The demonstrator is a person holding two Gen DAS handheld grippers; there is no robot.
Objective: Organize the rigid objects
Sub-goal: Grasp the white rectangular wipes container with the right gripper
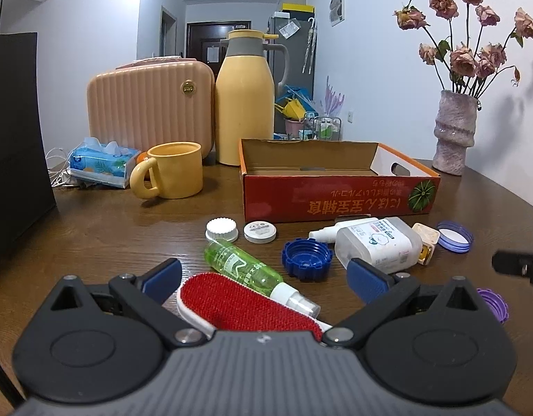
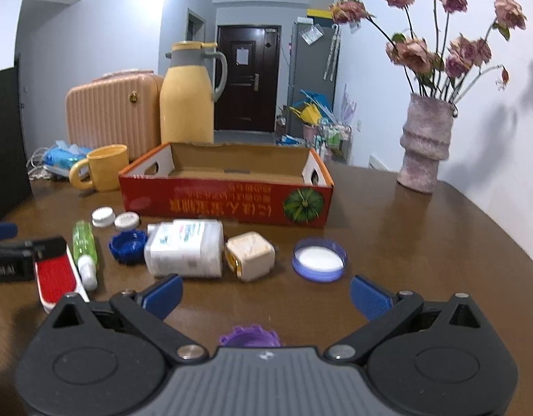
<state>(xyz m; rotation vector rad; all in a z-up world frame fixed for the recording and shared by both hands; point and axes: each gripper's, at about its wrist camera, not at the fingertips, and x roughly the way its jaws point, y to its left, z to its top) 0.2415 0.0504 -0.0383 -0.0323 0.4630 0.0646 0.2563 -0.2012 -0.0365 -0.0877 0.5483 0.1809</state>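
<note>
Cardboard box (image 2: 232,204) sits empty — sorting not begun.
Left gripper (image 1: 263,277) and right gripper (image 2: 266,293) spread wide, holding nothing — caps and bottles lie scattered.

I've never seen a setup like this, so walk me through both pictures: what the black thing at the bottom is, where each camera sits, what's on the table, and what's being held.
No robot here: a person holds a two-finger gripper in each hand, each with its own forward-looking camera. One picture looks along the left gripper, the other along the right gripper. The black shape is the tool's body; the blue pads are its fingers. Both are open, holding nothing. On the wooden table lie a red lint brush, a green spray bottle, a white bottle, several caps and an empty red cardboard box, probably where they go.
</note>
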